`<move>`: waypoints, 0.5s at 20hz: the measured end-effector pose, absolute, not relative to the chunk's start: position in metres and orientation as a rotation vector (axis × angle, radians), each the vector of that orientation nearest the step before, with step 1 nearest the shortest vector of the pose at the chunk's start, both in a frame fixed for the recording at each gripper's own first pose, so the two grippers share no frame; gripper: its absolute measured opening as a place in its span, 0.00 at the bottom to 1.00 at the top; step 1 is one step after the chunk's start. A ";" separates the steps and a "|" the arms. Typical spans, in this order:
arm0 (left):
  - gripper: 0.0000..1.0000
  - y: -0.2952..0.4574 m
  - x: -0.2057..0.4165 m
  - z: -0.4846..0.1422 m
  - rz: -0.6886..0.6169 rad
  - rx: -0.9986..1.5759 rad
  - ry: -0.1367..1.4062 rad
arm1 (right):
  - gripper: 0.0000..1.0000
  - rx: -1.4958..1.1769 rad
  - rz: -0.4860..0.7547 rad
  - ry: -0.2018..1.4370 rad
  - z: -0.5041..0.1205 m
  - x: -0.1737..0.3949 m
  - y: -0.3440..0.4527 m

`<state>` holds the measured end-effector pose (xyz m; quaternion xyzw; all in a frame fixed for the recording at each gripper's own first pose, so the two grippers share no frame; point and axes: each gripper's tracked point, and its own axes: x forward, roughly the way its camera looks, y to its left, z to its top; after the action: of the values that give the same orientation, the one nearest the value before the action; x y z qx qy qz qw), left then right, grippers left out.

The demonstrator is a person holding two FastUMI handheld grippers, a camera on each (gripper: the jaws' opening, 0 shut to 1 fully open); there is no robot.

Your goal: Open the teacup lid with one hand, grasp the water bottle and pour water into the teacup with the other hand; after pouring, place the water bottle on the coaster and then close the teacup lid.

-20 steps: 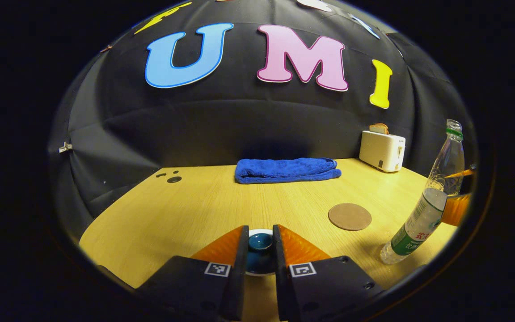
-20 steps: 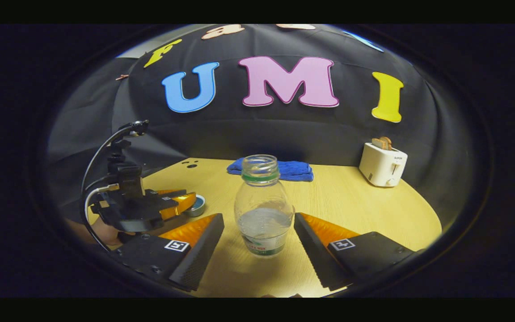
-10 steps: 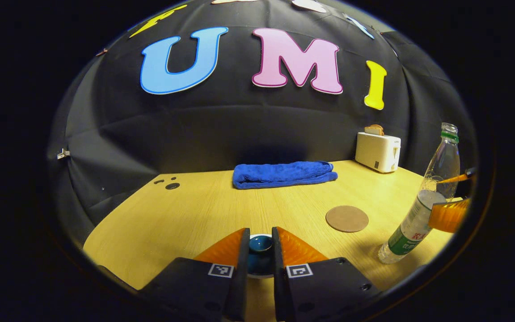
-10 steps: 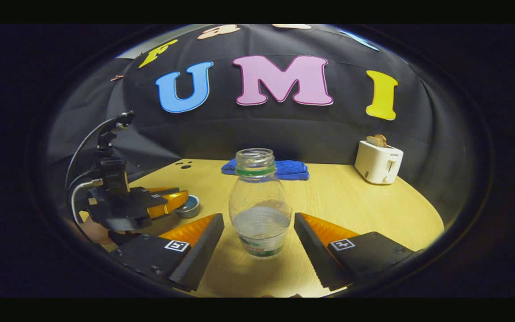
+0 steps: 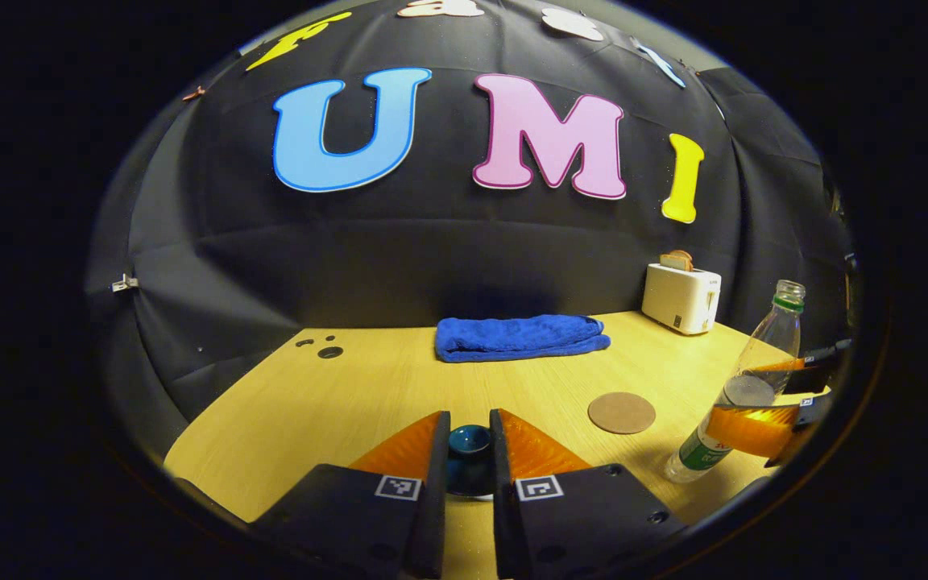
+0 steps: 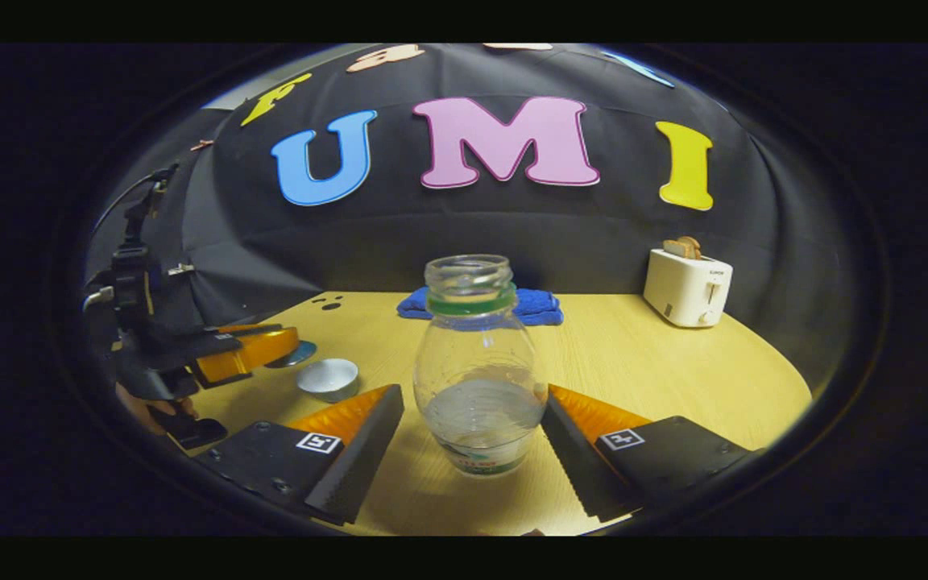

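Lid (image 5: 468, 441): dark glazed, knobbed, pinched between the left gripper (image 5: 469, 459) jaws; in the right gripper view lifted clear of the cup, at about 10 o'clock from the bottle.
Lid handling: likely ceramic — light but hard, slick and chip-prone; best held by the knob, kept level.
Teacup (image 6: 328, 378): open on the table (image 6: 657, 370), pale inside, small and probably easy to tip; sits at 9 o'clock of the bottle.
Water bottle (image 6: 476, 364): thin clear plastic, uncapped, roughly a third full, upright on the table.
Bottle handling: light, walls soft enough to buckle, smooth — liable to slip or squirt if squeezed hard; firmest hold judged at the labelled lower body, near the water line.
Right gripper (image 6: 470, 439): jaws apart, flanking the bottle at 3 and 9 o'clock; contact on the right side cannot be told, left side clearly off.
Coaster (image 5: 622, 412): round, flat, bare, at 10 o'clock of the bottle in the left gripper view.
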<state>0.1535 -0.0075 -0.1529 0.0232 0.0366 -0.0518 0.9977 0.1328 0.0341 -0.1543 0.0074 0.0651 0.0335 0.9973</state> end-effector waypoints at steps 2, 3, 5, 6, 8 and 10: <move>0.28 0.000 0.147 -0.153 -0.092 0.042 0.079 | 1.00 0.017 0.051 0.130 -0.158 0.137 0.032; 0.28 0.004 0.144 -0.152 -0.086 0.044 0.081 | 1.00 0.017 0.042 0.130 -0.160 0.139 0.030; 0.25 0.012 0.139 -0.152 -0.077 0.045 0.086 | 1.00 0.017 0.028 0.133 -0.162 0.143 0.028; 0.28 0.015 0.137 -0.154 -0.074 0.042 0.089 | 1.00 0.022 0.015 0.131 -0.162 0.143 0.025; 0.28 0.018 0.134 -0.157 -0.072 0.037 0.095 | 0.99 0.036 0.005 0.112 -0.156 0.145 0.024; 0.28 0.020 0.131 -0.160 -0.073 0.035 0.099 | 0.86 0.017 0.002 0.108 -0.158 0.146 0.024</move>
<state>0.1313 0.0202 -0.1601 0.0175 0.0494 -0.0363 0.9980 0.1460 0.0245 -0.1580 0.0087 0.0540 0.0011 0.9985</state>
